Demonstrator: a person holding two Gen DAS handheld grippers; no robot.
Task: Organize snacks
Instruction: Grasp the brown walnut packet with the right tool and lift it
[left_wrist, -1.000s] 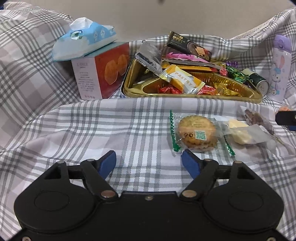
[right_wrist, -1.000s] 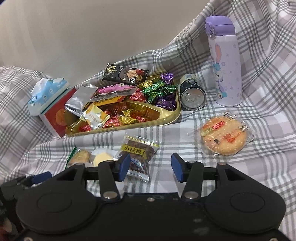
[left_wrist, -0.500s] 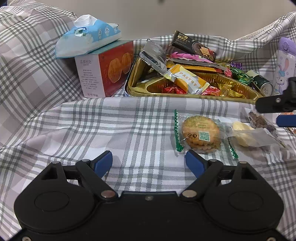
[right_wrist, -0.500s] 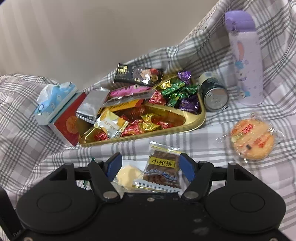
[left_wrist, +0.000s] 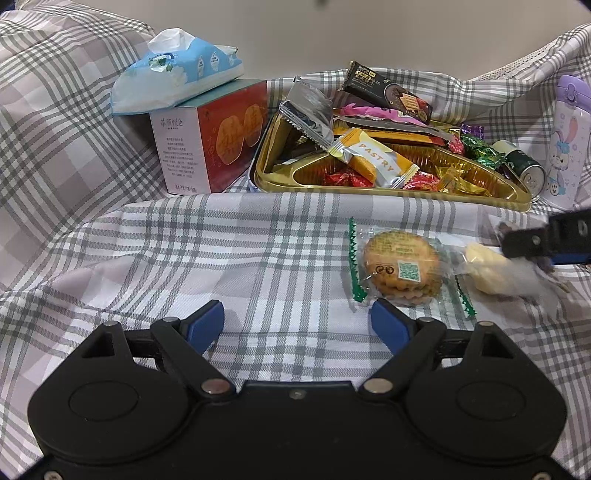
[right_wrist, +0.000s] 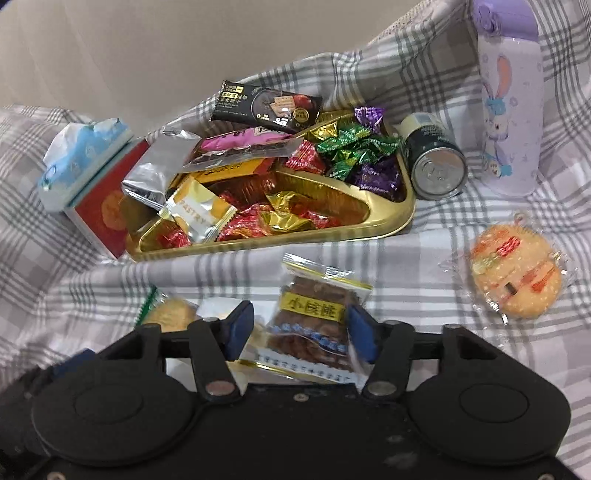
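2 hand-held grippers work over a grey plaid cloth (left_wrist: 155, 236). the right hand-held gripper (right_wrist: 298, 332) straddles a clear packet of brown walnut snacks with a yellow label (right_wrist: 314, 321); its jaws are closing, the right pad at the packet's edge and the left pad still apart from it, so no firm grip shows yet. just left of that packet lie a pale yellow sweet in clear wrap (left_wrist: 487, 266) and a round biscuit in a green-edged wrapper (left_wrist: 402, 266). the left hand-held gripper (left_wrist: 297, 325) stands wide open with nothing between its blue pads, its right pad just beside the round biscuit. farther back sits a gold tray (right_wrist: 280, 236) heaped with snacks: a "pastry" bar (right_wrist: 199, 214), a silver pouch (right_wrist: 155, 177), red, gold, green and purple candies, and a black cracker packet (right_wrist: 266, 105) leaning on the far rim. left of the tray stands a red and white box (left_wrist: 207, 147) with a blue tissue pack (left_wrist: 177, 70) on top. right of the tray lies a dark can (right_wrist: 436, 162) on its side, beside an upright purple rabbit bottle (right_wrist: 509, 110). a round orange rice cracker in clear wrap (right_wrist: 517, 280) lies apart on the cloth, right of the walnut packet.
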